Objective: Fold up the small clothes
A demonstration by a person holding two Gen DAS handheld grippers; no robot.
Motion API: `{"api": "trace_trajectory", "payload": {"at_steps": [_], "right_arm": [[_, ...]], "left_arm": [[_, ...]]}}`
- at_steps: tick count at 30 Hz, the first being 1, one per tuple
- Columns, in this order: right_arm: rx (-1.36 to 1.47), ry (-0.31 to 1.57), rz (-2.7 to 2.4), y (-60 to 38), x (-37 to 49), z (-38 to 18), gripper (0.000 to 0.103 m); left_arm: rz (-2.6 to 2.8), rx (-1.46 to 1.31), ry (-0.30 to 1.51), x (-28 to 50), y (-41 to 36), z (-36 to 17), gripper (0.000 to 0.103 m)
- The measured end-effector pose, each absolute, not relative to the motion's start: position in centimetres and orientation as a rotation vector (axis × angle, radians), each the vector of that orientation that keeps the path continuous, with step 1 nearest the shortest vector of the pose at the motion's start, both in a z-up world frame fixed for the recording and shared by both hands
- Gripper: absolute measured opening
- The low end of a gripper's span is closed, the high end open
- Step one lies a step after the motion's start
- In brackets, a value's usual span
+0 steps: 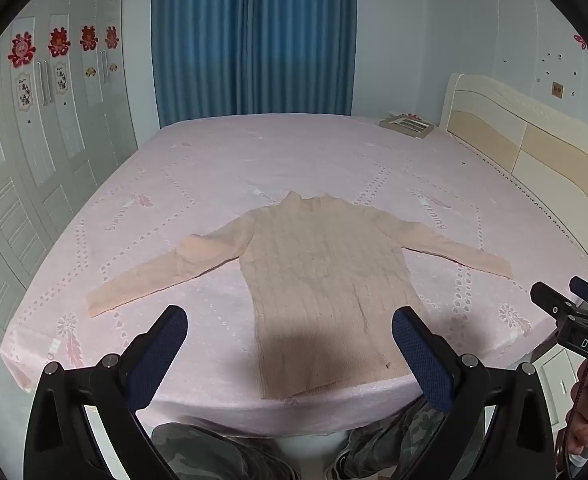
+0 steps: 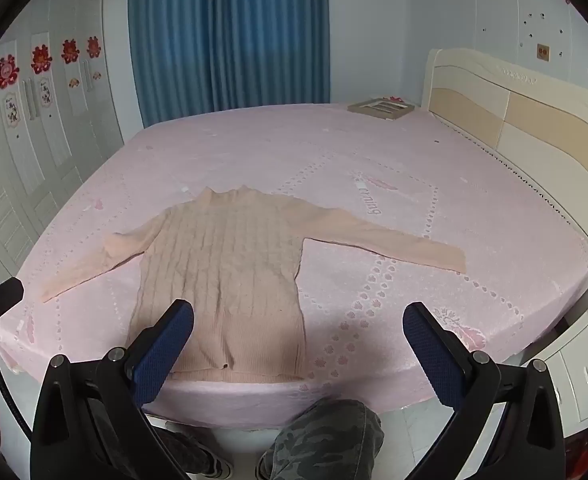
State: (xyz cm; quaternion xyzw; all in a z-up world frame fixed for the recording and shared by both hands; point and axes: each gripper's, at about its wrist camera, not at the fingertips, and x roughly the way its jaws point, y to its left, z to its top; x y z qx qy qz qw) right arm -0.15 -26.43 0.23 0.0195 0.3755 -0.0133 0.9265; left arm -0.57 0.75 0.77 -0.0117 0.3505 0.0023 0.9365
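A small peach ribbed sweater (image 1: 317,272) (image 2: 222,264) lies flat on the pink bed, collar away from me, hem near the front edge, both sleeves spread sideways. My left gripper (image 1: 290,320) hovers open above the hem with nothing between its blue-padded fingers. Over the bed's front edge, my right gripper (image 2: 298,316) is open too, its left finger (image 2: 166,352) above the sweater's lower left part. In the left wrist view the right gripper (image 1: 565,312) also shows at the right edge, held by a hand.
The pink bedsheet (image 1: 254,160) covers a wide bed with a cream headboard (image 1: 533,152) at right. A flat framed object (image 1: 405,124) lies at the far corner. White wardrobe doors (image 1: 34,140) stand left, blue curtains (image 1: 254,36) behind, a white nightstand (image 2: 573,376) right. My camouflage trousers (image 2: 325,436) show below.
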Motion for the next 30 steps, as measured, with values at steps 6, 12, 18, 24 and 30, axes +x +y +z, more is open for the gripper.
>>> {"api": "trace_trajectory", "payload": {"at_steps": [6, 12, 18, 24, 30], "right_arm": [[0.039, 0.769, -0.023, -26.0, 0.1, 0.1, 0.103], [0.045, 0.766, -0.019, -26.1, -0.1, 0.3, 0.103], [0.044, 0.766, -0.017, -26.1, -0.1, 0.6, 0.103], [0.045, 0.766, -0.013, -25.7, -0.1, 0.6, 0.103], [0.037, 0.760, -0.013, -25.4, -0.1, 0.6, 0.103]], "left_arm": [[0.004, -0.042, 0.733, 0.1, 0.5, 0.3, 0.103], [0.002, -0.064, 0.746, 0.1, 1.4, 0.0, 0.103], [0.003, -0.072, 0.748, 0.2, 1.7, 0.2, 0.103], [0.007, -0.072, 0.755, 0.2, 1.6, 0.0, 0.103], [0.008, -0.074, 0.755, 0.2, 1.7, 0.0, 0.103]]}}
